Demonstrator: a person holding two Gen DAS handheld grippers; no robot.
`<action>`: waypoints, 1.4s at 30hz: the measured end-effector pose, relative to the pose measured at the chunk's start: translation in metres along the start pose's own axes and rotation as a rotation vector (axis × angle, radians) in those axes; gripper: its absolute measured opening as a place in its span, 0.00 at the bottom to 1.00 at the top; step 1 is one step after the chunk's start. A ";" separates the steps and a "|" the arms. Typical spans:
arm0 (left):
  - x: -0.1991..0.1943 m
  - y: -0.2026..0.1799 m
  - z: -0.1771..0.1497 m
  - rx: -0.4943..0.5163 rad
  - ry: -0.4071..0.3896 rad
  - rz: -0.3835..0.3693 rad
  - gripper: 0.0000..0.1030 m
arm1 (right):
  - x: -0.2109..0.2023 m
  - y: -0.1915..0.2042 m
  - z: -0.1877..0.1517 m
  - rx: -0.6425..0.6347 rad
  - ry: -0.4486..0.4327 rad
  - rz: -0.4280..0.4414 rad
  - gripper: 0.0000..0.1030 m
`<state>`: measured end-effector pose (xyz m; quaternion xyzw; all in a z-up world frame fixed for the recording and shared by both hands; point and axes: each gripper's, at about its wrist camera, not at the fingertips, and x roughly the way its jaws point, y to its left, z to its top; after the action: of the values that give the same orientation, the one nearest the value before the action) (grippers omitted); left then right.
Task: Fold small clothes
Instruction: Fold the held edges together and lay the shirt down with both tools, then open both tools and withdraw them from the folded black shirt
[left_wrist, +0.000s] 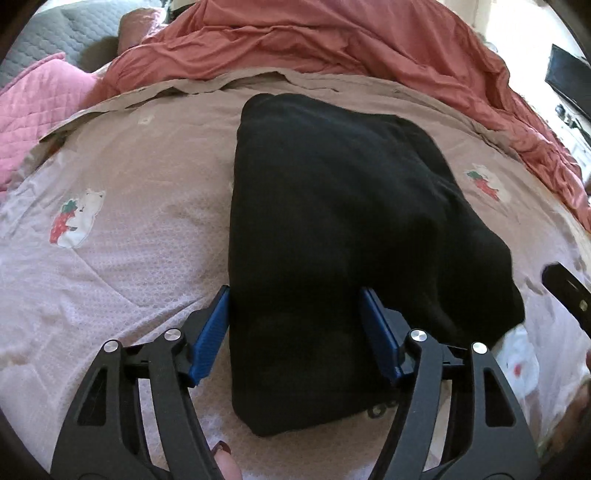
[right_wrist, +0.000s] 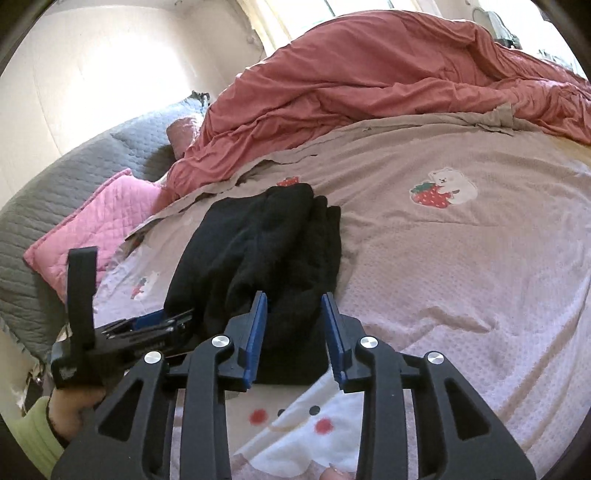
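One thick black knit garment (left_wrist: 332, 206), folded oblong, quilted bedspread (left_wrist: 129, 258)

The left camera is looking down from close above the black clothes (left_wrist: 332, 229) on the pink blanket (left_wrist: 129, 258). The right camera is sitting lower, looking across the bed from the near right side. Both are seeing the clothes, blanket and far red quilt (right_wrist: 369, 85).

folded black garment (right_wrist: 266, 240) on bedspread (right_wrist: 461, 258), right claw (right_wrist: 293, 306) parted above it
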<state>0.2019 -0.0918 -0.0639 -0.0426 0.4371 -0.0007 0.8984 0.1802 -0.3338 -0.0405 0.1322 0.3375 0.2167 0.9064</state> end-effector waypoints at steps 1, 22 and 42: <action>-0.003 0.004 0.000 -0.010 0.000 -0.018 0.59 | 0.001 0.001 0.001 -0.008 0.001 -0.005 0.29; -0.040 0.043 -0.024 -0.111 -0.070 -0.096 0.62 | 0.080 0.010 0.077 -0.063 0.152 -0.022 0.47; -0.036 0.049 -0.033 -0.134 -0.050 -0.127 0.64 | 0.127 0.014 0.091 -0.070 0.212 -0.002 0.07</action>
<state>0.1522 -0.0439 -0.0599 -0.1304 0.4102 -0.0275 0.9022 0.3233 -0.2689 -0.0388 0.0765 0.4238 0.2405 0.8699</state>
